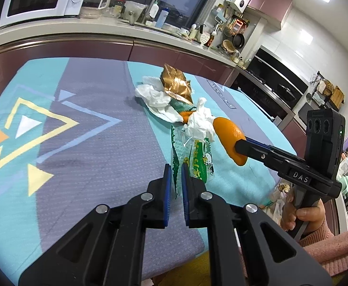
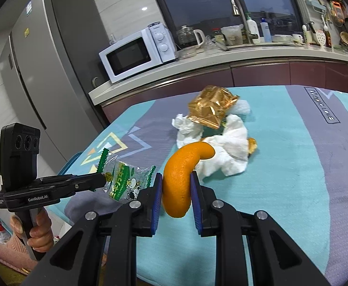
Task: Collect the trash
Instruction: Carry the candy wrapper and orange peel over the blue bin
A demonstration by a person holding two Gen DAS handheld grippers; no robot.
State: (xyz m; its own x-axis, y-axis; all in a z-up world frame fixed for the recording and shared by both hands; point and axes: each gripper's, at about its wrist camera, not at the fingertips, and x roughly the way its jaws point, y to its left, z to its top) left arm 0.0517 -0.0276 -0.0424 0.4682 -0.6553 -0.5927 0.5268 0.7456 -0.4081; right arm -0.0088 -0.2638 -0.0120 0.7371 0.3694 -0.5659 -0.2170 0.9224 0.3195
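Between the left gripper's (image 1: 176, 166) nearly shut blue pads, a clear green-printed wrapper (image 1: 194, 158), pinched and lifted off the table (image 1: 90, 143). Between the right gripper's (image 2: 176, 178) narrow pads, a curved orange peel (image 2: 181, 178), clamped and raised. Just beyond both grippers, on the tablecloth: crumpled tissues (image 2: 228, 143), a gold foil bag (image 2: 209, 107), another peel scrap (image 2: 252, 144).

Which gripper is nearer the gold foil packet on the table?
Right, narrowly, though neither is close. The right gripper, shut on an orange peel, is just short of the trash pile under the gold foil packet. The left gripper, pinching a green-edged wrapper, sits further back.
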